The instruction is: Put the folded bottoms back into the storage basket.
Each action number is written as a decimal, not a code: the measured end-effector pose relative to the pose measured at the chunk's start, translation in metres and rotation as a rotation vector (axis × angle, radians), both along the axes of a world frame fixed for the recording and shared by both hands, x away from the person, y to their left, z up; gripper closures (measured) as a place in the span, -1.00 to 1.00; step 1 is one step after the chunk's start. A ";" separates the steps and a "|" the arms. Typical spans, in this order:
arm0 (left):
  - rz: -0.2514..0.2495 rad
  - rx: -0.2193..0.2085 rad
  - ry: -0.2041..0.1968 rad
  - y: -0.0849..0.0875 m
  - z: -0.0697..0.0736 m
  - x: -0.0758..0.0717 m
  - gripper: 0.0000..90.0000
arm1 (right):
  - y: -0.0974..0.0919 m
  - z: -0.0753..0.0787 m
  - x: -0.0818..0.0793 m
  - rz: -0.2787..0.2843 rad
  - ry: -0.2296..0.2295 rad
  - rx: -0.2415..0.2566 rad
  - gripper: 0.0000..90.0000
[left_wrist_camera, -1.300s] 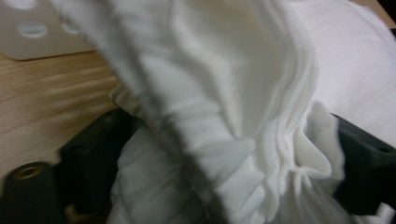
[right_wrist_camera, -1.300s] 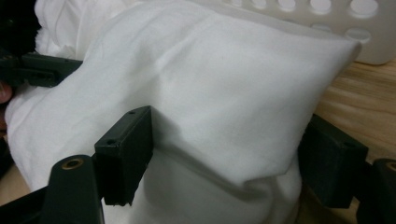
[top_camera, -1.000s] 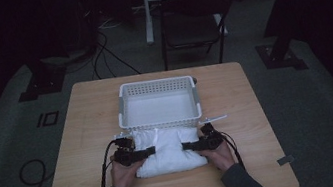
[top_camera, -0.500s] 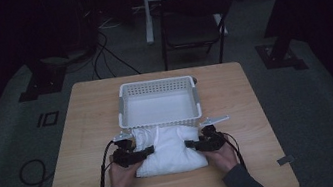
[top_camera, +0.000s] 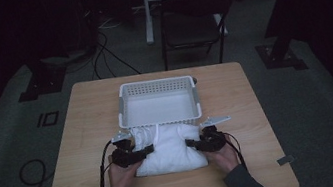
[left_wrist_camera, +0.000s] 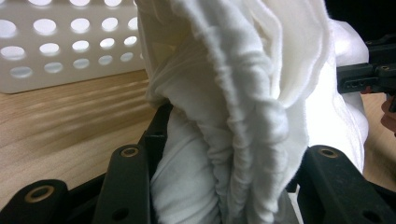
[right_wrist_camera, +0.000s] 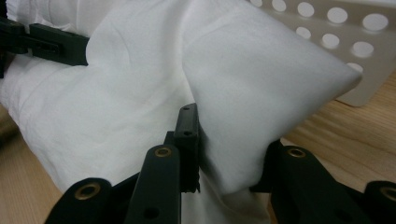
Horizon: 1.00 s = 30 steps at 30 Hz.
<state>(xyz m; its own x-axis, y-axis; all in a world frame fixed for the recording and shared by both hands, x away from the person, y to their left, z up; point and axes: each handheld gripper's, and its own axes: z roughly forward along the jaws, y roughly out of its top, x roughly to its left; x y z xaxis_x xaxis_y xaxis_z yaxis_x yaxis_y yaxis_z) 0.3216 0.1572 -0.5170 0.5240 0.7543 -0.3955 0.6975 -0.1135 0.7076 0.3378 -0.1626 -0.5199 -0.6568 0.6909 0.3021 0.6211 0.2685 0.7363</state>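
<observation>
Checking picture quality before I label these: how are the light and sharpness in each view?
High view: dim, room nearly black around the table, white cloth and basket brightest. Left gripper view: well lit, cloth folds sharp, wood streaked with blur. Right gripper view: evenly lit, cloth soft but readable, basket holes slightly out of focus.

The high view is dimly lit, with the room behind left almost black and only the tabletop [top_camera: 85, 136] and the white cloth [top_camera: 168, 146] picked out by soft light from above. Faint, short shadows are cast. Both gripper views are brighter and evenly lit. In the left gripper view the near cloth folds are rendered soft, and the wood grain is smeared by blur. No glare is seen.
</observation>
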 end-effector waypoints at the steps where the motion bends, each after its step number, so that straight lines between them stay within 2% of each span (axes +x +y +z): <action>1: 0.003 -0.004 0.000 0.000 0.001 0.000 0.18 | 0.000 0.001 0.000 -0.002 -0.001 0.002 0.59; 30: 0.002 -0.016 -0.056 -0.001 0.024 -0.009 0.18 | -0.002 0.025 -0.012 -0.005 -0.078 -0.003 0.59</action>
<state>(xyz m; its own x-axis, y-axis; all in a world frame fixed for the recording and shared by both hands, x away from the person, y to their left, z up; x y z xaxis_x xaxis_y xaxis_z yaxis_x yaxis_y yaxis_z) 0.3128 0.1558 -0.4925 0.5445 0.7489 -0.3777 0.6568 -0.1006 0.7473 0.3261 -0.1643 -0.4949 -0.6747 0.6952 0.2481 0.5631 0.2673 0.7820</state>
